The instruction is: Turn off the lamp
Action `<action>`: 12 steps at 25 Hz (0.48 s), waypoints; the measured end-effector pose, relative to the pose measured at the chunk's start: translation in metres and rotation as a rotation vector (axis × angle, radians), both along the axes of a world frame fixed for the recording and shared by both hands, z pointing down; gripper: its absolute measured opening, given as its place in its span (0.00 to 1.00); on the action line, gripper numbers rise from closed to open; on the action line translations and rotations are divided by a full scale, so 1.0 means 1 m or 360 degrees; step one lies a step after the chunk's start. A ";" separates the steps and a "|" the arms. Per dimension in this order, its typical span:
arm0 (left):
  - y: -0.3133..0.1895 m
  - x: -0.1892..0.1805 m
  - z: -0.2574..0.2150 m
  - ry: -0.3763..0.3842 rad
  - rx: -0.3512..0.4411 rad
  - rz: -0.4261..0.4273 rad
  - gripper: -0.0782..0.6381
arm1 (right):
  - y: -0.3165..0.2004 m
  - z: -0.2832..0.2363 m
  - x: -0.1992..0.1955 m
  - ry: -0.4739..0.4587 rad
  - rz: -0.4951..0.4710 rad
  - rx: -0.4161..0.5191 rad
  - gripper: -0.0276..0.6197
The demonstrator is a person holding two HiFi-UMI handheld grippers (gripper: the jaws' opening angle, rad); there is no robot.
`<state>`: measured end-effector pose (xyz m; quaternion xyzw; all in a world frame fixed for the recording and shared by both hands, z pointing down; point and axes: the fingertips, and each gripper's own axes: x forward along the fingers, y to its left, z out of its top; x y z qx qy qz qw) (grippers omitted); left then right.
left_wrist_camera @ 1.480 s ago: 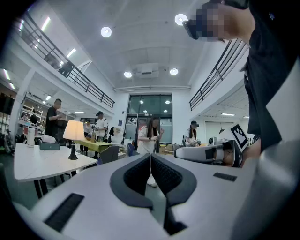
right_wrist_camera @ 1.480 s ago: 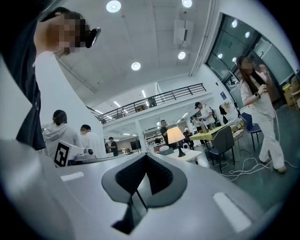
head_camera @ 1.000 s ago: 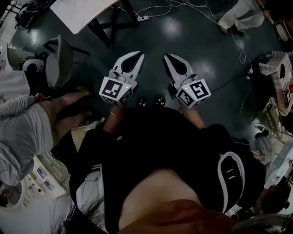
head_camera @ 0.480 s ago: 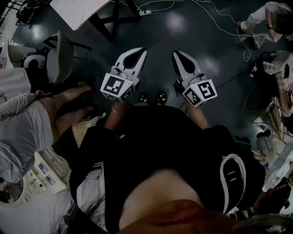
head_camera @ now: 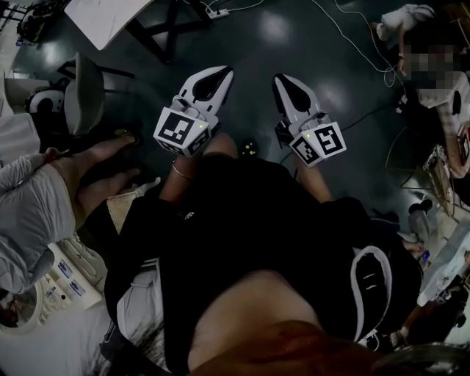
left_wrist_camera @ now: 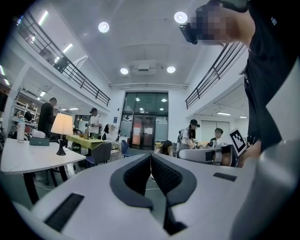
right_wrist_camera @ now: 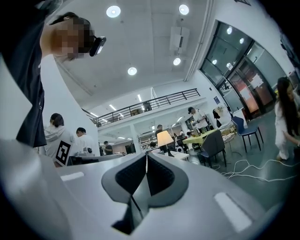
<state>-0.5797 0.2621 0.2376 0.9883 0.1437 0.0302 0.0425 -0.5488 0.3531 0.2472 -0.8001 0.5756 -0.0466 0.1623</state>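
The lamp (left_wrist_camera: 62,126) has a lit cream shade on a dark stem and stands far off on a white table (left_wrist_camera: 28,159) at the left of the left gripper view. The lamp (right_wrist_camera: 164,139) shows again in the right gripper view, small, just right of the jaw tips. My left gripper (head_camera: 213,77) and right gripper (head_camera: 285,81) are held side by side over the dark floor, pointing forward. Both are shut with nothing between the jaws. Neither is near the lamp.
A white table (head_camera: 103,18) on dark legs and a grey chair (head_camera: 77,95) stand at the upper left of the head view. Cables (head_camera: 352,44) trail across the floor. A person's grey sleeve (head_camera: 33,213) is at the left, and a seated person (head_camera: 433,66) at the upper right.
In the head view the table, chair and floor cables have slid up and to the left. Both grippers keep their pose side by side and stay shut.
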 end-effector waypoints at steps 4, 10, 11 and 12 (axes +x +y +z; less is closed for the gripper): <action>0.003 0.000 0.008 -0.0038 -0.0038 -0.0008 0.12 | 0.006 0.003 0.002 -0.0050 0.0014 0.0027 0.04; 0.003 0.016 0.007 -0.0018 -0.0042 0.0027 0.12 | 0.015 0.006 0.014 -0.0058 0.0064 0.0022 0.04; 0.004 0.021 0.008 -0.0018 -0.0047 0.0040 0.12 | 0.016 0.006 0.017 -0.0058 0.0074 0.0020 0.04; 0.005 0.026 0.009 -0.0020 -0.0054 0.0052 0.12 | 0.016 0.005 0.021 -0.0058 0.0084 0.0018 0.04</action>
